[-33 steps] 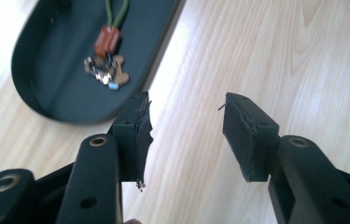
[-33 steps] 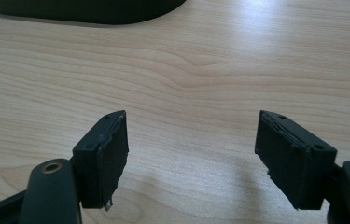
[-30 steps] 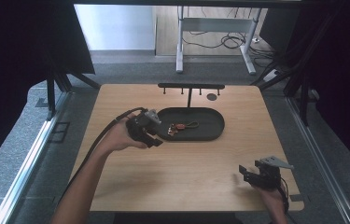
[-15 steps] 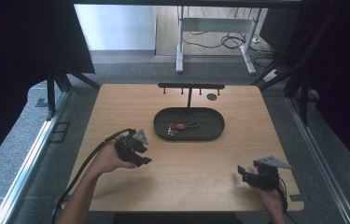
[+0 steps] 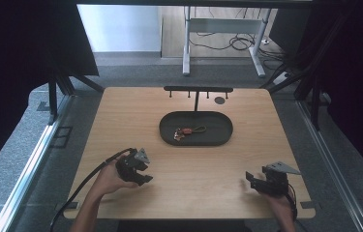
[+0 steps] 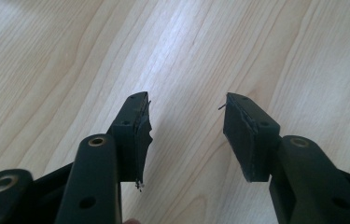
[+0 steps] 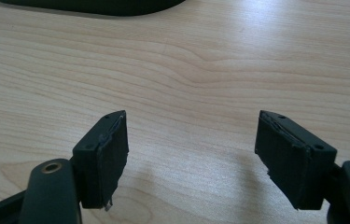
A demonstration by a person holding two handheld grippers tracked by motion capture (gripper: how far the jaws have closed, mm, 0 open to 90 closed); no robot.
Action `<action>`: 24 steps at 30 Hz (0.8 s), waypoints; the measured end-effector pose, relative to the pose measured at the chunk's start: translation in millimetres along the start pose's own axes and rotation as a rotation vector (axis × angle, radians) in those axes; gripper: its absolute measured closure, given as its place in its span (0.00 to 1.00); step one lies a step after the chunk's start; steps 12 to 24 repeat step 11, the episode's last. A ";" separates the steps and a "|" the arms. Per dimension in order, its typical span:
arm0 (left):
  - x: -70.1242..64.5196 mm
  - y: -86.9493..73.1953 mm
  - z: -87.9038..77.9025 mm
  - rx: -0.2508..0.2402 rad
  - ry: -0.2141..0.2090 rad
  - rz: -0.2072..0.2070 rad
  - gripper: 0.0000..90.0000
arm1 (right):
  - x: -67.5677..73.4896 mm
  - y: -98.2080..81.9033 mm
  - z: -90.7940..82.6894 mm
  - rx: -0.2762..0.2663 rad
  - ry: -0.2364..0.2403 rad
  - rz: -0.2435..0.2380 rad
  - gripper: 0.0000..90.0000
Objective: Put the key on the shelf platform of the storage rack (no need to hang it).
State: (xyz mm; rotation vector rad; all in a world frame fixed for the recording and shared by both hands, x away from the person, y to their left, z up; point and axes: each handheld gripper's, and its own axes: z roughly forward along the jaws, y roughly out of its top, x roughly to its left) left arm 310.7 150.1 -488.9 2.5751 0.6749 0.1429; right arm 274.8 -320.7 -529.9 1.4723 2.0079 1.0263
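Lying in the dark oval tray (image 5: 218,137) at the table's (image 5: 121,111) middle, the keyring (image 5: 187,132) has its long axis running left to right, cord end to the right and keys to the left. It sits far and to the right of the left gripper (image 5: 143,173), and far and to the left of the right gripper (image 5: 249,181); the left one looks the nearer. Both grippers hover low over bare wood with jaws parted and nothing between them, the right wider than the left.
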 end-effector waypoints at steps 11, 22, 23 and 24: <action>3.8 -4.3 -1.5 -0.032 0.003 -0.031 0.51 | 0.0 1.6 3.0 0.002 0.005 -0.017 0.29; 3.8 -4.3 -1.5 -0.032 0.003 -0.031 0.51 | 0.0 1.6 3.0 0.002 0.005 -0.017 0.29; 3.8 -4.3 -1.5 -0.032 0.003 -0.031 0.51 | 0.0 1.6 3.0 0.002 0.005 -0.017 0.29; 3.8 -4.3 -1.5 -0.032 0.003 -0.031 0.51 | 0.0 1.6 3.0 0.002 0.005 -0.017 0.29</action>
